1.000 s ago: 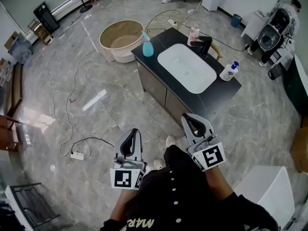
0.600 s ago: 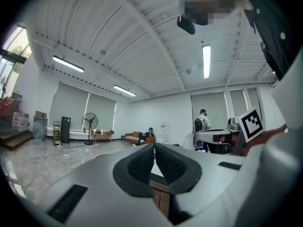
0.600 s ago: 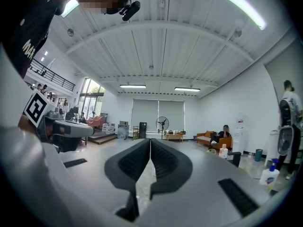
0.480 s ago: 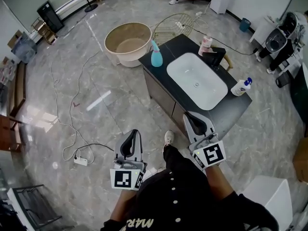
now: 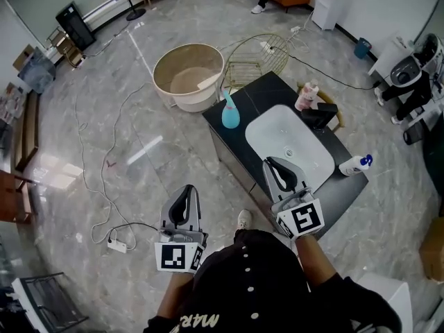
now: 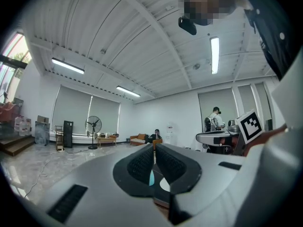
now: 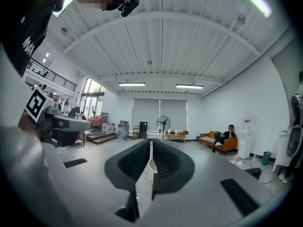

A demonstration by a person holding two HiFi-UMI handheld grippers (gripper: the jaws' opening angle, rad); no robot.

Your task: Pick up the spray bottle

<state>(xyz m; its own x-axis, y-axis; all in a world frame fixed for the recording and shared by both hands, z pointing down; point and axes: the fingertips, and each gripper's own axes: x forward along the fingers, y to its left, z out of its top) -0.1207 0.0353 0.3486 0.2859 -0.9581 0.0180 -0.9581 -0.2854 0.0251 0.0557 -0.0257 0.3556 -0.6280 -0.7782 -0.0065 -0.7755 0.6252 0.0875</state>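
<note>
Head view: the spray bottle [image 5: 230, 112] stands upright at the far left corner of the black counter [image 5: 267, 91], beside the white basin [image 5: 291, 141]. The left gripper [image 5: 187, 191] and right gripper [image 5: 275, 165] are held well apart from it.

Left gripper view: the jaws are closed together, with nothing grasped.

Right gripper view: the jaws are clenched and empty.

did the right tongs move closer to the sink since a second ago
Yes. The right tongs have come forward: earlier they were short of the black counter, now their tips overlap the white sink.
</note>
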